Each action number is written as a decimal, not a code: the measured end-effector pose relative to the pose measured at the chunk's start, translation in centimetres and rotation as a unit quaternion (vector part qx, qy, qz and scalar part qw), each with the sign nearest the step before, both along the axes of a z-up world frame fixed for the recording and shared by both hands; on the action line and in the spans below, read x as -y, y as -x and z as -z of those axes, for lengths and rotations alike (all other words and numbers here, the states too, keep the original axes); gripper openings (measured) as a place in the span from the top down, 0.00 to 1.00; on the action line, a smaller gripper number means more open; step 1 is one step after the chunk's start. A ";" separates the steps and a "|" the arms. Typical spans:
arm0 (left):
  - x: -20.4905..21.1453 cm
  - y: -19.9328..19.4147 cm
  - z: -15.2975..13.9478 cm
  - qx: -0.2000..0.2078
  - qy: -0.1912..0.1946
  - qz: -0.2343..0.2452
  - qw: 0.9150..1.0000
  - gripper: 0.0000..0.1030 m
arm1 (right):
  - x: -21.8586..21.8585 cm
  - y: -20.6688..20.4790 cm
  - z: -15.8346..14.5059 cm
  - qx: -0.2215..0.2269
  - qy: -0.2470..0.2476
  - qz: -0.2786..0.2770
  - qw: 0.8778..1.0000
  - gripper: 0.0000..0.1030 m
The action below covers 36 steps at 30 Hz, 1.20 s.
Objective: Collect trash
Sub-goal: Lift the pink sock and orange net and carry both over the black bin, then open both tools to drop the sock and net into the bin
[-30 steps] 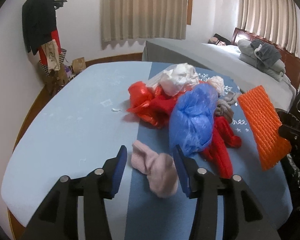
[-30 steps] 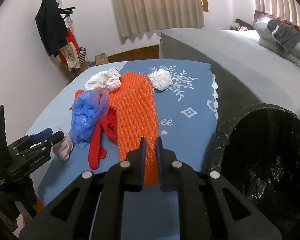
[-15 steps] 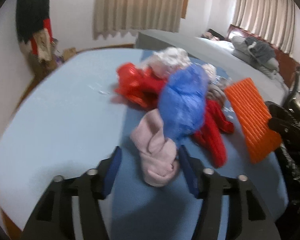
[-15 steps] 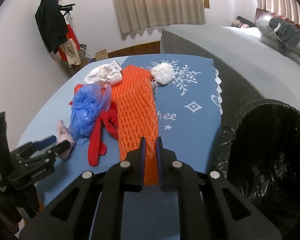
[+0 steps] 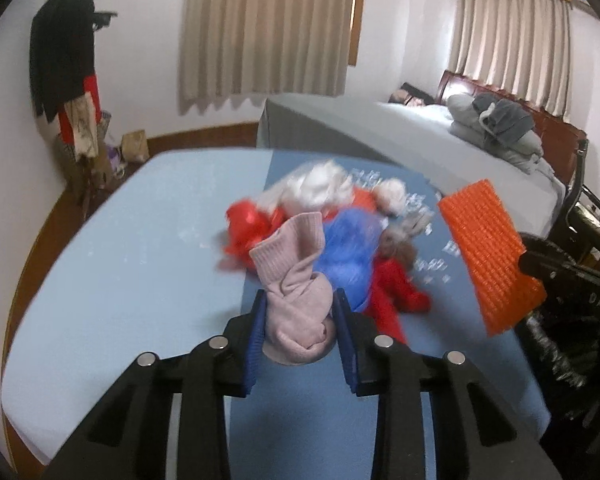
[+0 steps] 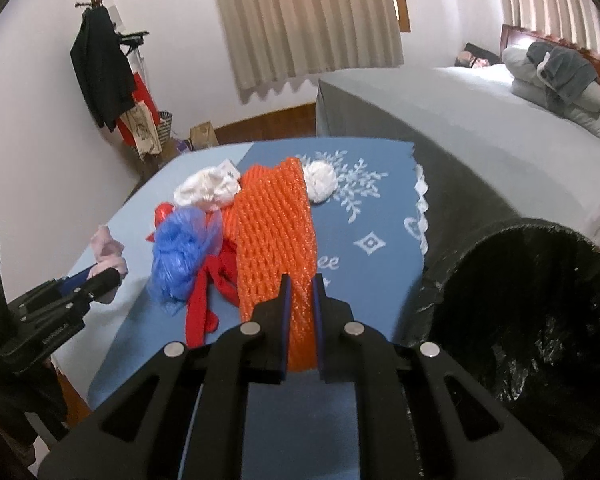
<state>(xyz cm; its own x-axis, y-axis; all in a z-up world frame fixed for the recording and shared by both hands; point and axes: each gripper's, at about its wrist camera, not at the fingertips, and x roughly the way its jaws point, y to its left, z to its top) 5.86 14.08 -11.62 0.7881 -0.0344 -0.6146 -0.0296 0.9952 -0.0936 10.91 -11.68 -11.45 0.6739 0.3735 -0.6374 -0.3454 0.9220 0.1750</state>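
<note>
Pickup step: left gripper closing on pink sock, right gripper clamped on orange foam net, both left of black-lined bin; next, carry over bin rim, release.

White walls, beige curtains, grey bed, coat rack.

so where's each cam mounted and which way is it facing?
Left wrist: on the left gripper, looking down its fingers across the table; jaws closing on the pink sock.
Right wrist: on the right gripper, same heading; shut on the orange foam net, black bin to its right.
Shared: both show the blue bag, the trash pile and each other's gripper.
</note>
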 end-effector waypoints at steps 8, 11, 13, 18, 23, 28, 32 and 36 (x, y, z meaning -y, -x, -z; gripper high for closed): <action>4.8 -1.7 -2.6 0.028 0.007 0.060 0.998 0.68 | 3.7 1.4 -2.5 0.028 -0.011 0.035 0.999 0.91; 7.4 -2.6 -2.9 0.029 0.015 0.092 0.995 0.68 | 6.0 2.0 -3.0 0.034 -0.009 0.060 0.998 0.91; 9.4 -3.0 -2.9 0.030 0.018 0.115 0.993 0.68 | 7.9 2.3 -3.2 0.036 -0.005 0.082 0.996 0.91; 14.6 -3.8 -3.1 0.031 0.030 0.178 0.983 0.68 | 12.2 3.2 -2.6 0.032 0.005 0.136 0.990 0.91; 19.6 -4.6 -3.1 0.034 0.037 0.233 0.971 0.68 | 16.7 4.5 -2.0 0.028 0.013 0.192 0.981 0.91; 23.9 -5.1 -3.0 0.030 0.042 0.271 0.961 0.68 | 20.2 5.5 -1.0 0.023 0.018 0.235 0.971 0.91; 25.9 -5.1 -2.8 0.021 0.052 0.296 0.953 0.67 | 21.9 6.1 -0.1 0.016 0.020 0.257 0.966 0.90; 27.1 -5.3 -2.3 0.012 0.054 0.313 0.948 0.49 | 23.1 6.5 0.4 0.012 0.022 0.274 0.961 0.85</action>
